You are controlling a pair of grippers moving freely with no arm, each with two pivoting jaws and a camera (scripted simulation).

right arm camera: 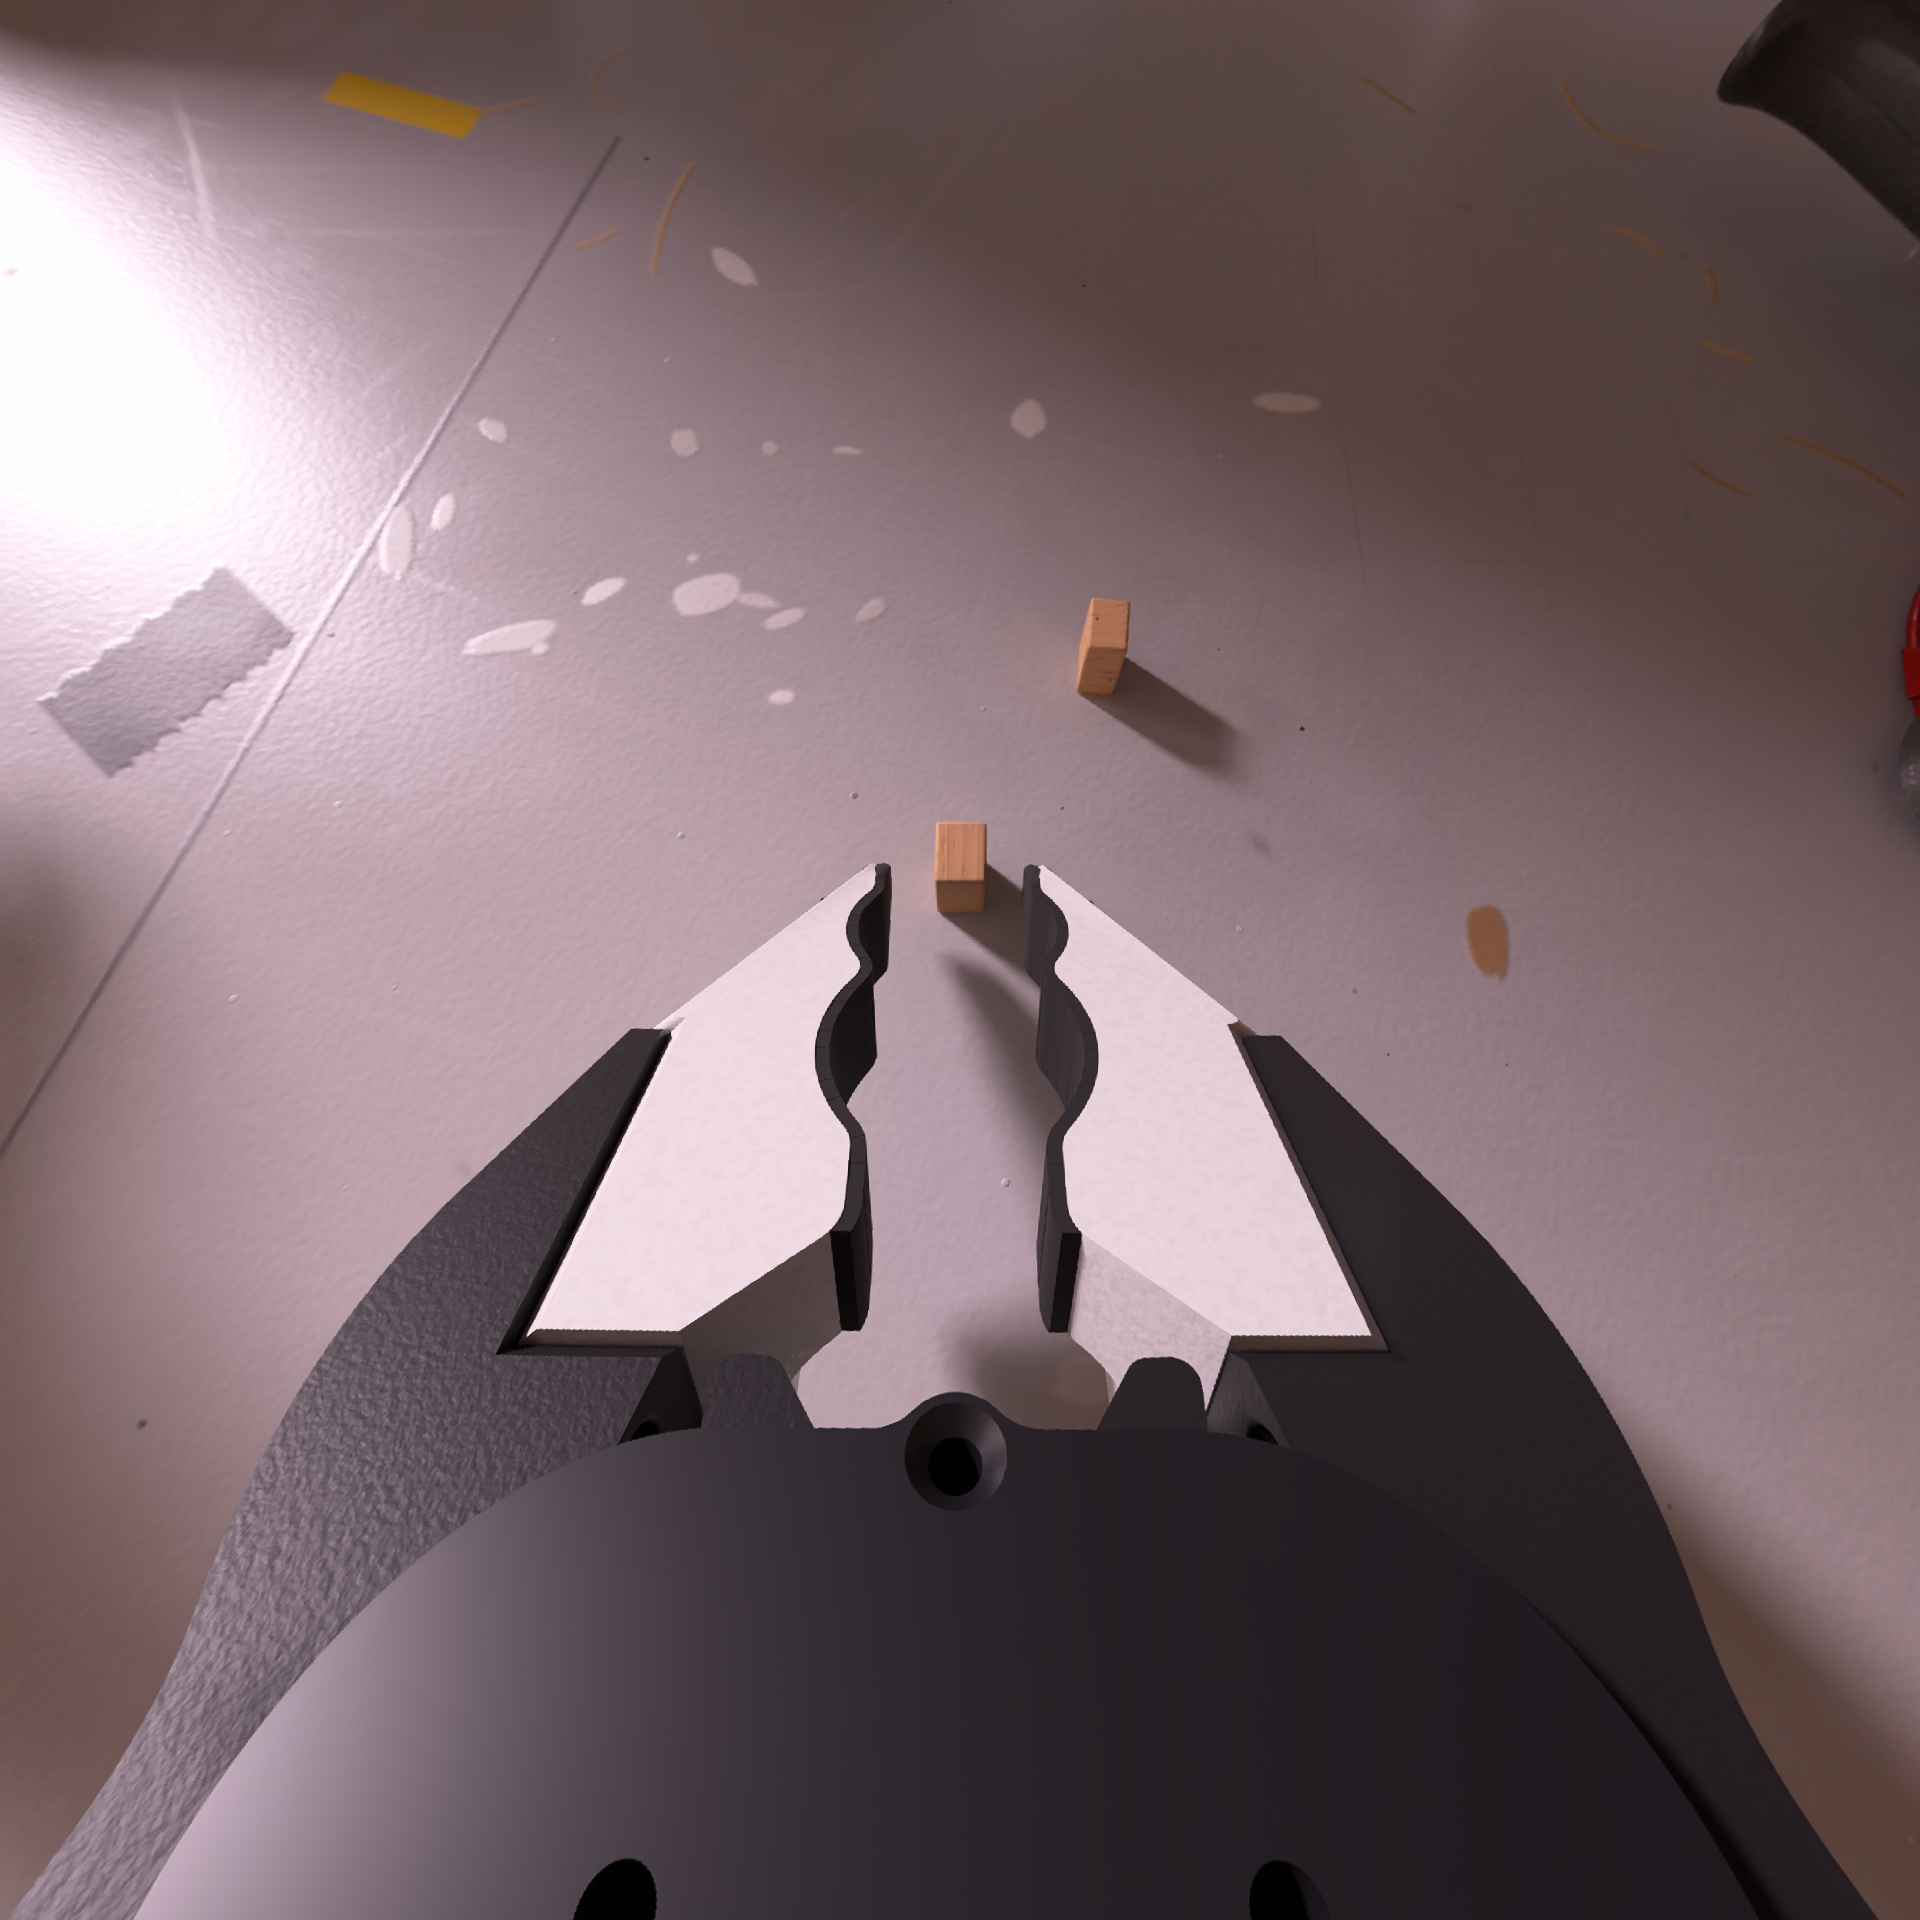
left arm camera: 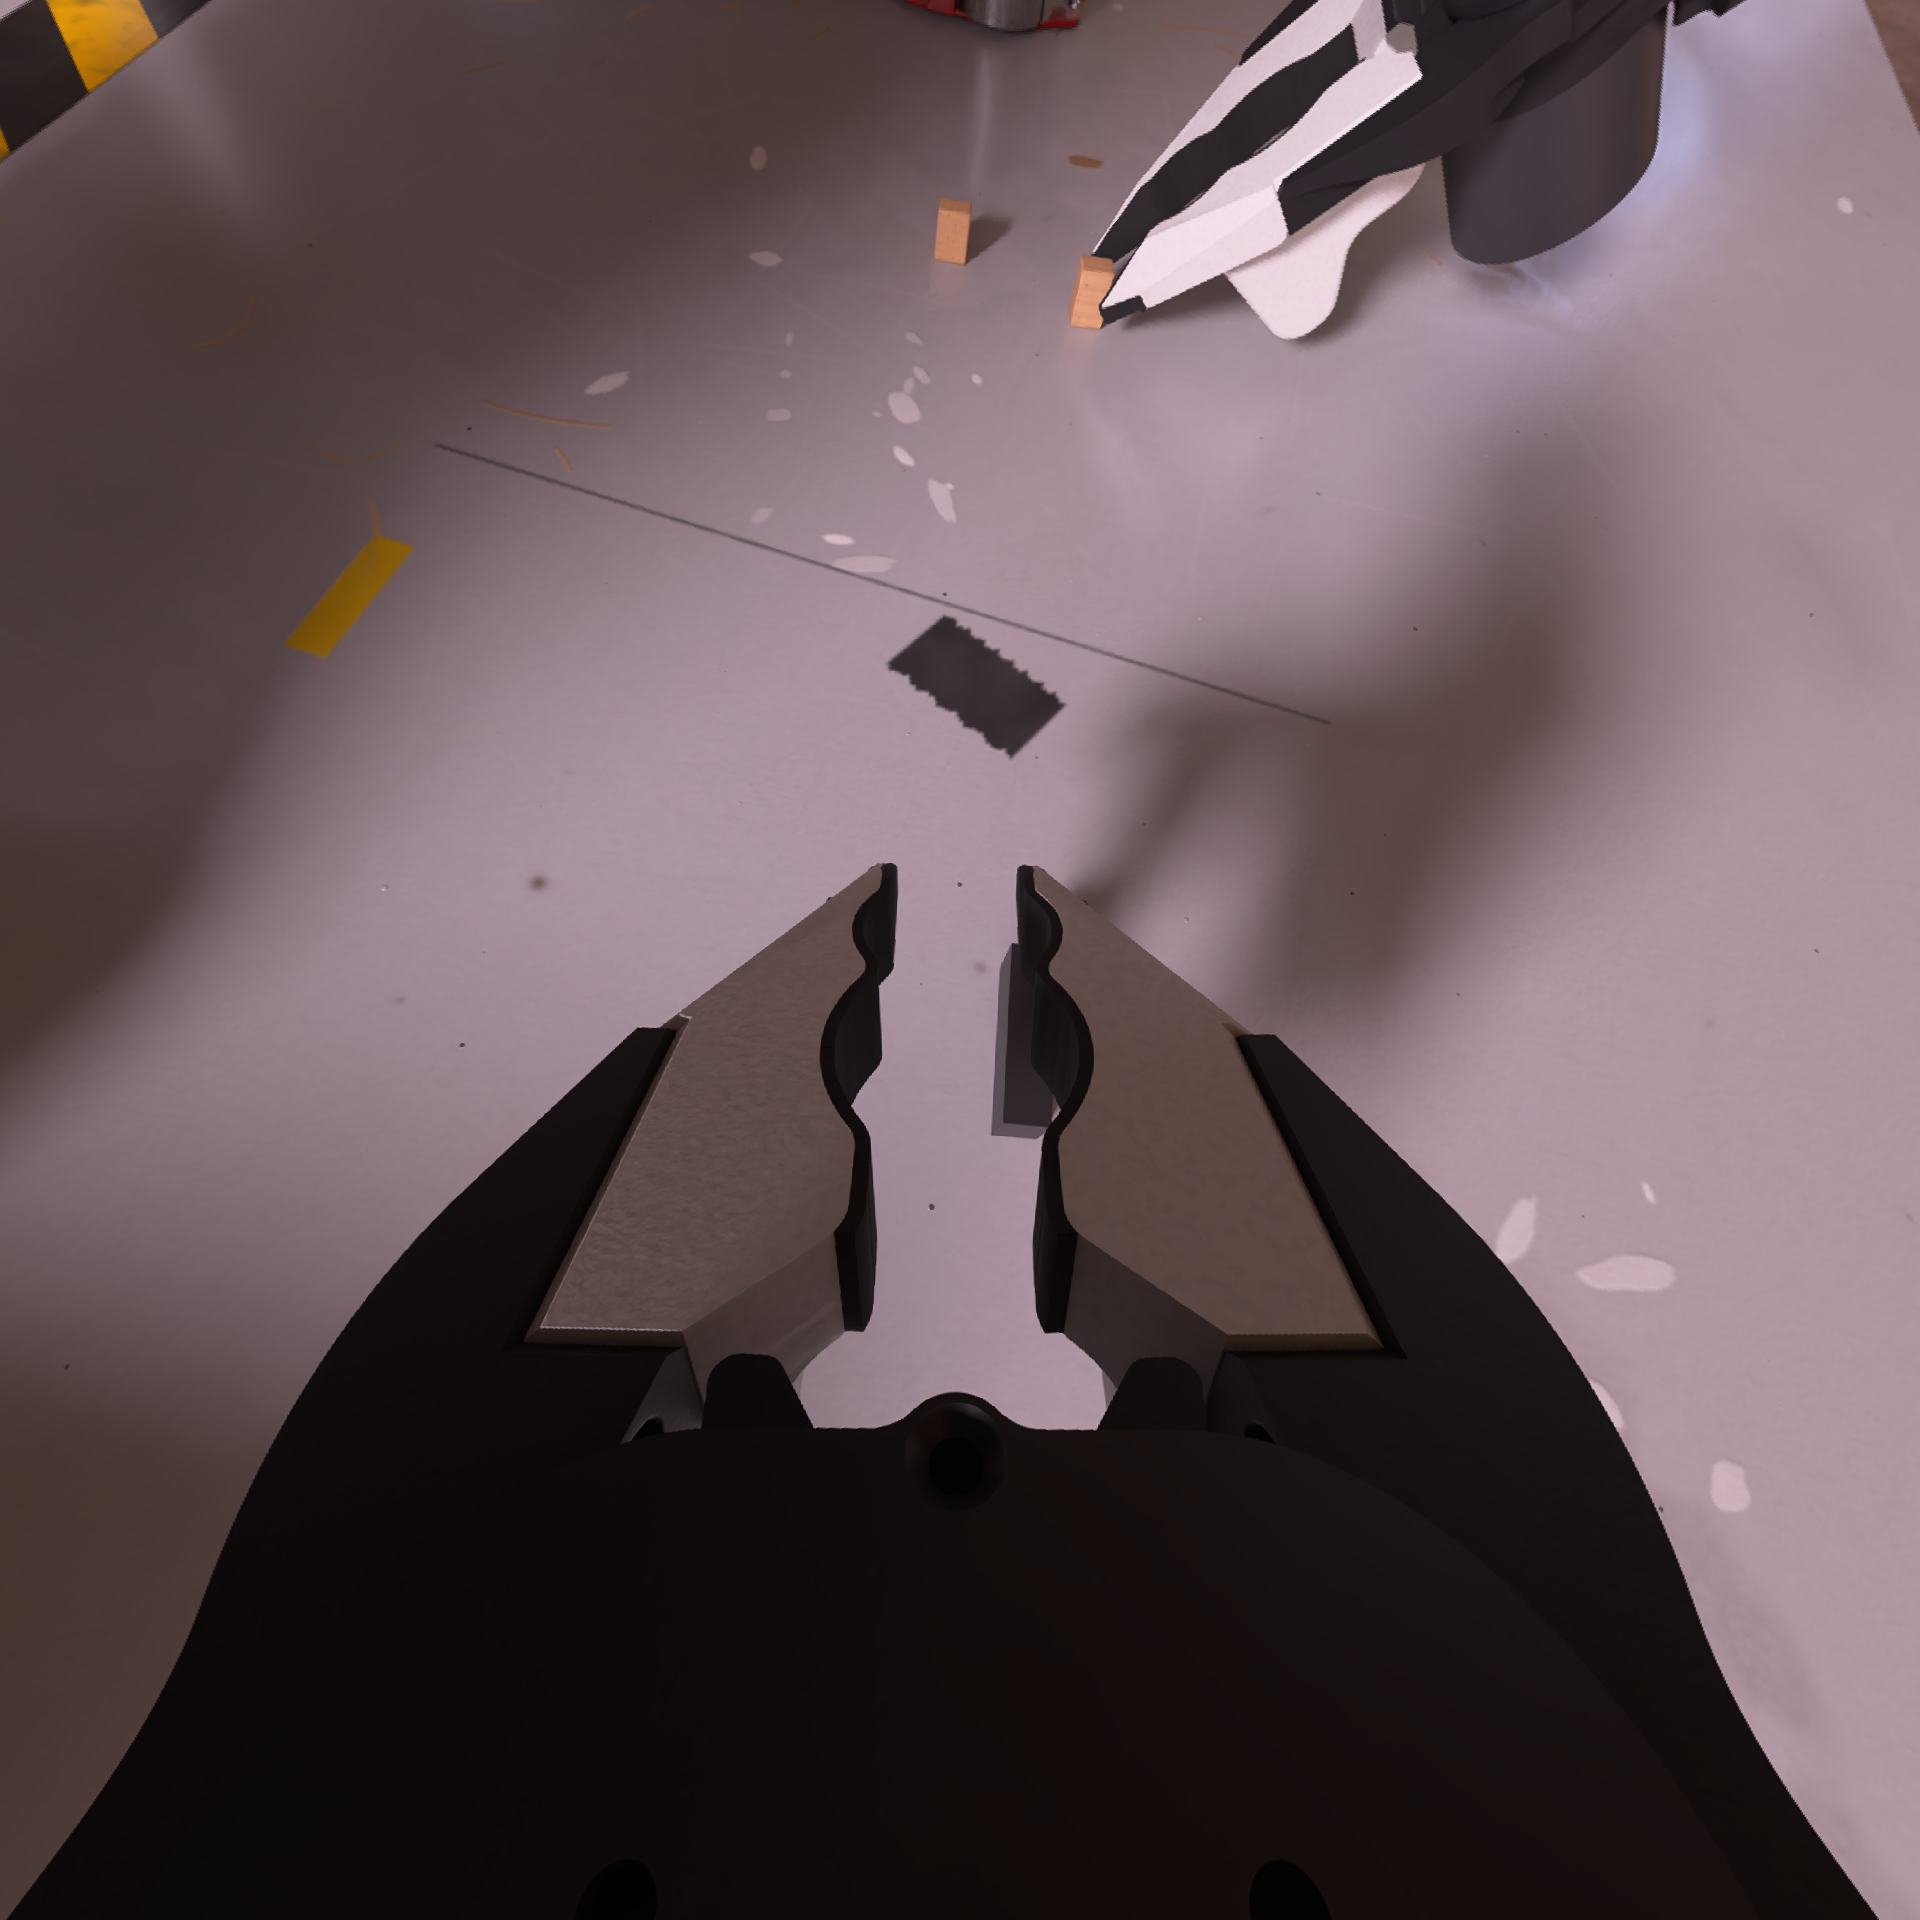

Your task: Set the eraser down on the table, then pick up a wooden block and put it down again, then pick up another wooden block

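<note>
My left gripper (left arm camera: 956, 883) is open. A dark grey eraser (left arm camera: 1016, 1049) sits on the table between its fingers, close against the right finger and apart from the left one. Two small wooden blocks stand on the table. In the right wrist view the near block (right arm camera: 959, 865) is just beyond my open right gripper (right arm camera: 956, 883), in line with the gap between the fingertips. The second block (right arm camera: 1101, 645) stands farther off to the right. In the left wrist view the right gripper (left arm camera: 1117, 286) has its tips at the near block (left arm camera: 1089, 293), with the other block (left arm camera: 951, 231) to its left.
The grey table (left arm camera: 520, 831) bears a black tape patch (left arm camera: 977, 686), a yellow tape strip (left arm camera: 348, 597), pale flecks and a thin seam line. A black and yellow striped edge (left arm camera: 62, 62) runs at the far left. A red object (right arm camera: 1907, 665) sits at the right edge.
</note>
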